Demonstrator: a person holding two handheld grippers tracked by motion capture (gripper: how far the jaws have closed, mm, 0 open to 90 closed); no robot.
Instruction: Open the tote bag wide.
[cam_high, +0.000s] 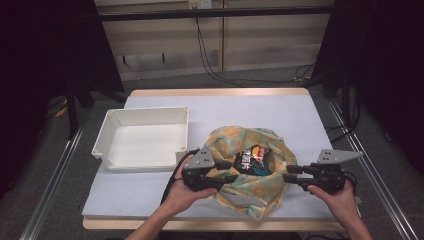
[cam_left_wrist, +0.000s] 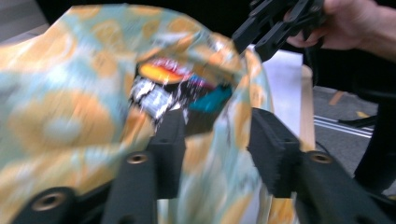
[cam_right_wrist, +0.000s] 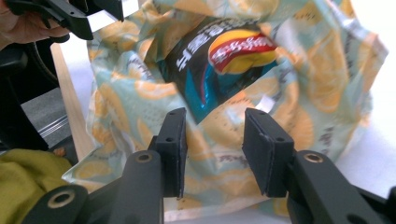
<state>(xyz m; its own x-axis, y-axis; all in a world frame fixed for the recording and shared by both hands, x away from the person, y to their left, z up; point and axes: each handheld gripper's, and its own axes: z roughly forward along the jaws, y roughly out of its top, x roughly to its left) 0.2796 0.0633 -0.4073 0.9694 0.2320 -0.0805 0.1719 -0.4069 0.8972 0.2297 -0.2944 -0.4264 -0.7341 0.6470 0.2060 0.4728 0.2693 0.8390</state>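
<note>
Orange-patterned bag (cam_high: 250, 172) sits near the table's (cam_high: 280, 107) front edge with a snack packet (cam_high: 252, 161) inside, both grippers, left (cam_high: 226, 171) and right (cam_high: 289, 172), half open at its mouth holding nothing, so next they likely must pinch the rim.

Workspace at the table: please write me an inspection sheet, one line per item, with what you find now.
Surface: pale blue table top on a wooden board, flat.
Job's things: patterned bag with orange slices printed on it, mouth open upward; a snack packet inside it, dark with a red and yellow logo.
Clutter: white tray, nothing seen in it, left of the bag.
Grippers: left tongs at the bag's left edge, right tongs at its right edge; both open, with bag fabric between the pads.
Cables: black cable from the left tongs; more cables on the floor behind.
Surroundings: wooden wall panels, dark curtains at both sides.
</note>
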